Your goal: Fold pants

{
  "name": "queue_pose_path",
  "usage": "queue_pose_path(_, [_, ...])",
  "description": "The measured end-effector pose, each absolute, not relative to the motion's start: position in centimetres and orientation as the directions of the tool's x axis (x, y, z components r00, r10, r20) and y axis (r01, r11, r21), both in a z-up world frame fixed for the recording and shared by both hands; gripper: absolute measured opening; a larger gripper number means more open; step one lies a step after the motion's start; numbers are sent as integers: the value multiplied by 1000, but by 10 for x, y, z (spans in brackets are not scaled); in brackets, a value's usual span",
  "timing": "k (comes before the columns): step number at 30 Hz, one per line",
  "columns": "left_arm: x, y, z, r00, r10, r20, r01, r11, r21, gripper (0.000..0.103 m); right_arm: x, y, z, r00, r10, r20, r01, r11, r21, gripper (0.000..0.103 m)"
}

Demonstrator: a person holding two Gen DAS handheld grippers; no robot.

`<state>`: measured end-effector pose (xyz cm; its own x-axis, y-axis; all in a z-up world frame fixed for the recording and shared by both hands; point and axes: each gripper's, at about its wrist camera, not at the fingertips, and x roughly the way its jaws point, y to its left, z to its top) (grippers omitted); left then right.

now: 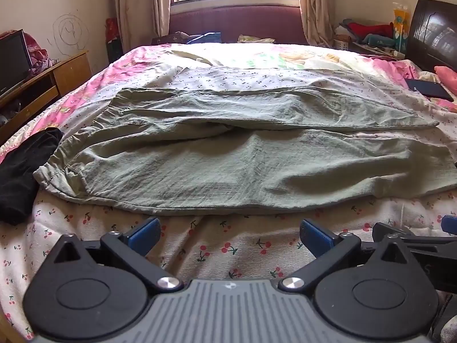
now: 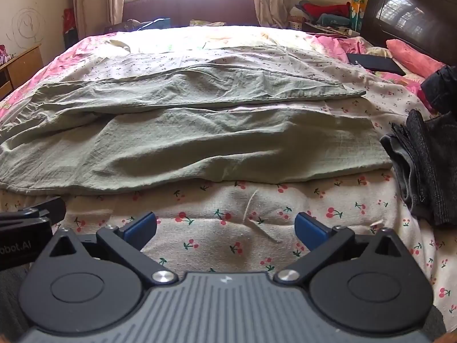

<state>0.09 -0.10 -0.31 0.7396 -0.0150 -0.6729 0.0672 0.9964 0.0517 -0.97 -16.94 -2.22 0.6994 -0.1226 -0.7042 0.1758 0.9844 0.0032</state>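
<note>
Pale green pants [image 1: 228,148] lie spread flat across the bed, waistband at the left, both legs stretching to the right, one leg nearer me and one farther. The same pants [image 2: 200,131] fill the middle of the right wrist view. My left gripper [image 1: 230,235] hovers over the cherry-print sheet just short of the pants' near edge, wide open with nothing between its blue pads. My right gripper [image 2: 225,228] hangs beside it to the right, also wide open and empty, a little short of the near leg. Part of the right gripper [image 1: 414,237] shows at the left wrist view's right edge.
A black garment [image 1: 22,171] lies on the bed left of the waistband. Folded dark jeans [image 2: 422,165] sit at the right by the leg ends. A dark tablet [image 2: 374,63] and pink pillow [image 2: 414,57] lie near the dark headboard [image 2: 414,11]. A wooden cabinet [image 1: 42,85] stands left of the bed.
</note>
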Motion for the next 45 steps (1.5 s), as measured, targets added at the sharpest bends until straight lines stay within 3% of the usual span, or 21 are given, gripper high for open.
queue_pose_path(45, [4,-4,-8,727,10,-686,58,995,76,103,-10,-174,-20,698,-121,-706,185,983,13,102])
